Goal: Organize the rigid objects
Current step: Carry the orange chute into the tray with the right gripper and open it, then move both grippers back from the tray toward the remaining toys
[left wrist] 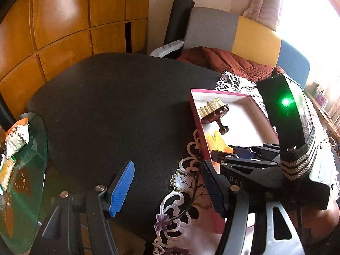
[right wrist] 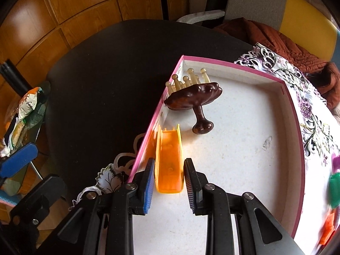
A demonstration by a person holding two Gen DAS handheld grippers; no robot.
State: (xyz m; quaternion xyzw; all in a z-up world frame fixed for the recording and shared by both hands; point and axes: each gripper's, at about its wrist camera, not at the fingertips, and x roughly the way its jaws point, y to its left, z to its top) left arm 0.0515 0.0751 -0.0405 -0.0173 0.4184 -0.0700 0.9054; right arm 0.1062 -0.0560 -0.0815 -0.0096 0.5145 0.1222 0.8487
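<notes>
So my right gripper [right wrist: 169, 177] has its fingers pinching the small translucent orange plastic channel piece [right wrist: 169, 161], which sits inside the pink-rimmed white cardboard box [right wrist: 294, 114] on the table, tight against the left wall. It looks light, stiff and a bit slick, so I'd grip across its side walls. My left gripper [left wrist: 167, 188] is spread, empty. The brown wooden scalp massager [right wrist: 192, 96] lies farther in.

Black plastic left gripper [left wrist: 166, 188] and right gripper [right wrist: 169, 183] — ribbed blue pads, silver pivot screws, "DAS" lettering.
</notes>
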